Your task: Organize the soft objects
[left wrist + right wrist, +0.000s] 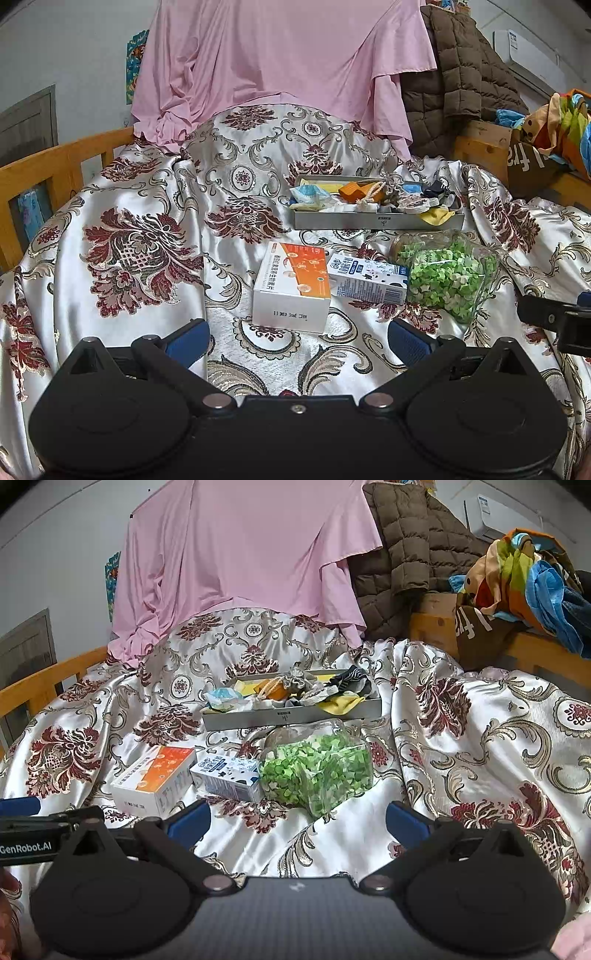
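A grey tray (376,220) (291,716) lies on the patterned bedspread, filled with several soft items: socks, small cloths, an orange piece (352,190) and a yellow cloth (437,216) (341,703). My left gripper (299,339) hovers open over the bedspread, just short of a white and orange box (291,286) (155,781). My right gripper (298,821) is also open and holds nothing, in front of a clear jar of green paper stars (317,766) (447,277). A milk carton (369,282) (229,775) lies between the box and the jar.
A pink sheet (280,62) hangs behind the bed. A brown quilted jacket (406,554) and a heap of colourful cloth (524,576) sit at the back right. Wooden bed rails (55,166) run along the left. The other gripper's body (554,317) shows at the right edge.
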A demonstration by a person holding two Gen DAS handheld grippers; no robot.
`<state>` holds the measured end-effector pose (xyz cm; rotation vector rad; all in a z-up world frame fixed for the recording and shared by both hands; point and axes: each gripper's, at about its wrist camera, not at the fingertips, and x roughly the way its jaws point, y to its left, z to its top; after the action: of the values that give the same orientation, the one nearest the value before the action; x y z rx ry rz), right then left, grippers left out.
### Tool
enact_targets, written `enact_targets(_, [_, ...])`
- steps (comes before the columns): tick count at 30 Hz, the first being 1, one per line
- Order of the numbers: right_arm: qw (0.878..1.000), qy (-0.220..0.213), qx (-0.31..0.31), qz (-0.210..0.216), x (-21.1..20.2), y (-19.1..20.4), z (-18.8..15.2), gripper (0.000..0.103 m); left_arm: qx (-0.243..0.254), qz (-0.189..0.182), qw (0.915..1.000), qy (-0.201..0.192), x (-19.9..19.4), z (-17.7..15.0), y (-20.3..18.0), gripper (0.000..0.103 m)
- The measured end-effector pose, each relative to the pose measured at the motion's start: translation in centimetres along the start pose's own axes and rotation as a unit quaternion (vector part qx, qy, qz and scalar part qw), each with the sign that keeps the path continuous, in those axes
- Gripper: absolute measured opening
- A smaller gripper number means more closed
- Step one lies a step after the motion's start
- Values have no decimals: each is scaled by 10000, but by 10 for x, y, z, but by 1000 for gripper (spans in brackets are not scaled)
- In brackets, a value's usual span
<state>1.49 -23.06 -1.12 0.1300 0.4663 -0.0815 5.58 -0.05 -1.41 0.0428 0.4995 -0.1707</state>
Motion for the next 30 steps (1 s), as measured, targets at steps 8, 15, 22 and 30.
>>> enact_targets(8, [10000, 77, -14, -31, 3, 0, -1, 103, -2, 6, 10000, -15, 0, -2, -1, 102])
enact_targets(15, [10000, 78, -16, -25, 3, -1, 0, 103, 5, -2, 10000, -16, 0, -2, 0, 102])
enact_targets(22, [10000, 76, -15, -26, 3, -1, 0, 103, 2, 2, 10000, -16, 0, -2, 0, 102])
enact_targets(30, [10000, 77, -15, -25, 3, -1, 0, 103, 2, 0, 10000, -19, -1, -2, 0, 102])
